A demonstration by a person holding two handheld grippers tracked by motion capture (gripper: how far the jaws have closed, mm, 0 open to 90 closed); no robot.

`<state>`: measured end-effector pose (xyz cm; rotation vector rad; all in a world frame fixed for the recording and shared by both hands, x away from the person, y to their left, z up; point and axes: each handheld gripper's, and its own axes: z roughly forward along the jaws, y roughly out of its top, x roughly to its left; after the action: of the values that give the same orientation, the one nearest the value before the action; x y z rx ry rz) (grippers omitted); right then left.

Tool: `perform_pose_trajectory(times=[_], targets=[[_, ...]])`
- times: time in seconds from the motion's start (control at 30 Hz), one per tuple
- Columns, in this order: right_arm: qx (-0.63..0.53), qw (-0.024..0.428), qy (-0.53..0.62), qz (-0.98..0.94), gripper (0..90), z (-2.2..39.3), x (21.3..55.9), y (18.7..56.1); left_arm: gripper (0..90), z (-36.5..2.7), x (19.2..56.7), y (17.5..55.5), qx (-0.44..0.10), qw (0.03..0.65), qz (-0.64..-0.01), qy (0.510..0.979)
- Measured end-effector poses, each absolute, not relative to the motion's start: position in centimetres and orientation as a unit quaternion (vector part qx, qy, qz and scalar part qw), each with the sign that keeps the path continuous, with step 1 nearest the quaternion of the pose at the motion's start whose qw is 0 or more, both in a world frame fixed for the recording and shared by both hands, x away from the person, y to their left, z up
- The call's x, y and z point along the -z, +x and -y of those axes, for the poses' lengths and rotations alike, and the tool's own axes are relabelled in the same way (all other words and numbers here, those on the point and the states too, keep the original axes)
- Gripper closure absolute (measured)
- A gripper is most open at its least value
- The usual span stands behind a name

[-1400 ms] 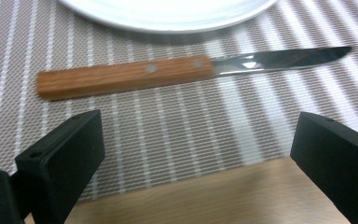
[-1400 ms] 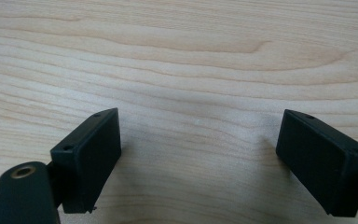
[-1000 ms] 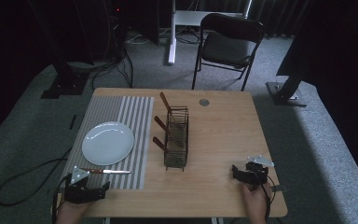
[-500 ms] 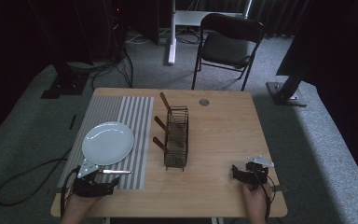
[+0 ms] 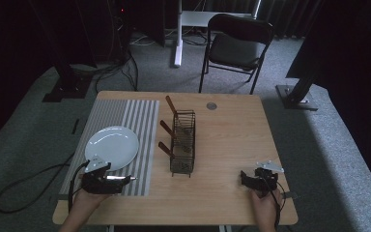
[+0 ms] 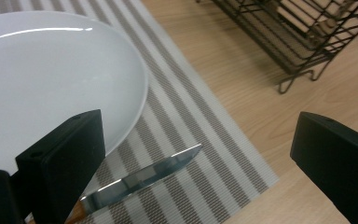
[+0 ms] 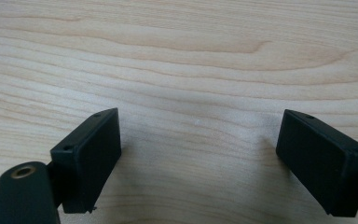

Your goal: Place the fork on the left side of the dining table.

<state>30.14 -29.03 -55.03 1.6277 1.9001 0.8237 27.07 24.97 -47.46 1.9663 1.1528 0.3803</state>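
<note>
A table knife [image 6: 144, 177] with a steel blade and a wooden handle lies on the striped placemat [image 6: 200, 121], just in front of a white plate [image 6: 51, 79]. My left gripper [image 6: 196, 135] is open and low over it. The blade passes between the jaws, close beside the left one, and neither jaw presses on it. In the high view the left gripper [image 5: 113, 183] sits at the table's front left, over the knife [image 5: 125, 178], below the plate [image 5: 112, 146]. My right gripper [image 5: 247, 179] rests at the front right, open [image 7: 200, 130] over bare wood.
A black wire rack [image 5: 182, 142] stands mid-table with brown wooden-handled pieces [image 5: 166, 128] sticking out to its left. A small round disc [image 5: 211, 105] lies near the far edge. A black chair [image 5: 239, 46] stands behind the table. Cables trail on the floor at left.
My left gripper has moved right and away from the front left corner, coming over the knife by the plate. The right gripper has stayed put.
</note>
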Motion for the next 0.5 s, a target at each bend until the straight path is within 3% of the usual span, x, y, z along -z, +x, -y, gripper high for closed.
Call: perform_pose_trajectory(times=[0.5], targets=[[-0.303,0.251,0.598,-0.699,13.5,29.0,55.0,30.1,3.1,-22.8,43.6,29.5,-0.164,0.424,-0.427,0.782]])
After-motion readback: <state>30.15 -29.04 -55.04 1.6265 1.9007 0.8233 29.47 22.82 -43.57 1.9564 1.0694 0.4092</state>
